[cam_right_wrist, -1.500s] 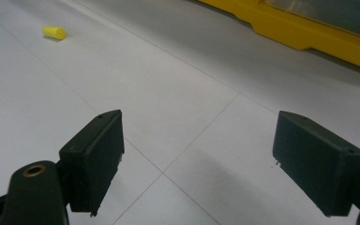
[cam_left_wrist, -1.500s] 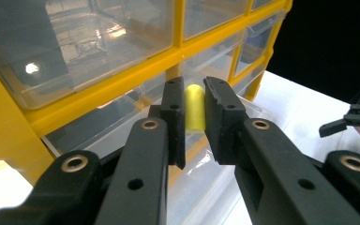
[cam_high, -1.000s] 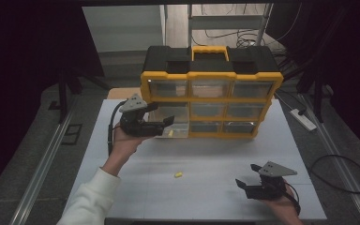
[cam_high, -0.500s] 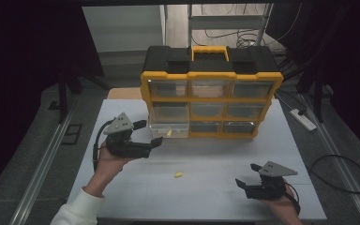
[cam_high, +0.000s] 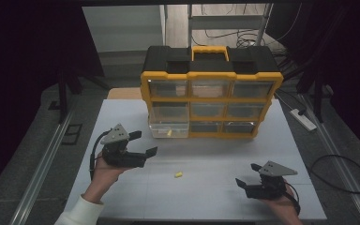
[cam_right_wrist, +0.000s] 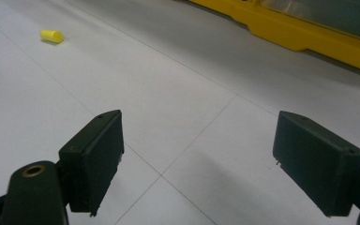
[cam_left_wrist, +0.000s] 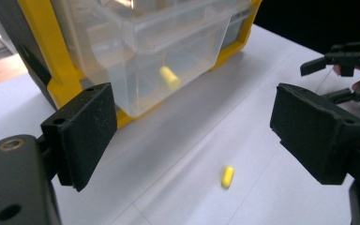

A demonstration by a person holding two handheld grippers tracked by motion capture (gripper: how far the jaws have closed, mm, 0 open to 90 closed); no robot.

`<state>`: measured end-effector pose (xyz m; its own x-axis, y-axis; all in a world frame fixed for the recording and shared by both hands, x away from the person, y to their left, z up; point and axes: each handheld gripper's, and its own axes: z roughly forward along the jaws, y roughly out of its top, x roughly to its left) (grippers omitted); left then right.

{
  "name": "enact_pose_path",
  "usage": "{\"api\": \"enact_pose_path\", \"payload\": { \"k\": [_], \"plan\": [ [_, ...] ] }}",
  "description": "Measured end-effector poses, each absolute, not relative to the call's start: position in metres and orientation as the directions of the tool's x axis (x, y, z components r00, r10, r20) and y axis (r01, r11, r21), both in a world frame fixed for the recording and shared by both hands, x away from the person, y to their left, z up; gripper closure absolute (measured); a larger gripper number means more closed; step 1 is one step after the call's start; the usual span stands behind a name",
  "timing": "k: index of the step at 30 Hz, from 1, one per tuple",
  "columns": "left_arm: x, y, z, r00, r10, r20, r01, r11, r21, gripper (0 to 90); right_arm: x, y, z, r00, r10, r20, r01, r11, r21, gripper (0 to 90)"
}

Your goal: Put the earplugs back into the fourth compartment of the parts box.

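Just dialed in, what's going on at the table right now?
A person holds a gripper in each hand, both open and empty. The left gripper hovers near the pulled-out clear drawer of the yellow organizer, which holds one yellow piece. Another yellow piece lies loose on the table. The right gripper rests low, apart.

- Left gripper (cam_high: 143, 144): hand-held, raised above the table's left side, jaws spread wide, white sleeve at the wrist.
- Right gripper (cam_high: 243, 183): hand-held low, near right, jaws spread wide.

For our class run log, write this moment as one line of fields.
left gripper: open, empty | right gripper: open, empty | drawer: pulled out, one yellow plug inside | second yellow plug: loose on table
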<state>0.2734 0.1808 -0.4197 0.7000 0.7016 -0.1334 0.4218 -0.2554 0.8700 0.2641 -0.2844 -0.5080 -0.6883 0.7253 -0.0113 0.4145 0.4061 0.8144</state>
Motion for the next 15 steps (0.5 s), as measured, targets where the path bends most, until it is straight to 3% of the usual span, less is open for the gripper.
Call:
{"api": "enact_pose_path", "payload": {
  "k": [15],
  "plan": [
    [0.277, 0.177, -0.445, 0.706, 0.697, -0.126, 0.464, -0.320, 0.826, 15.2, 0.264, -0.284, -0.508, -0.693, 0.720, -0.011, 0.413, 0.410, 0.813, 17.6]
  ]
}}
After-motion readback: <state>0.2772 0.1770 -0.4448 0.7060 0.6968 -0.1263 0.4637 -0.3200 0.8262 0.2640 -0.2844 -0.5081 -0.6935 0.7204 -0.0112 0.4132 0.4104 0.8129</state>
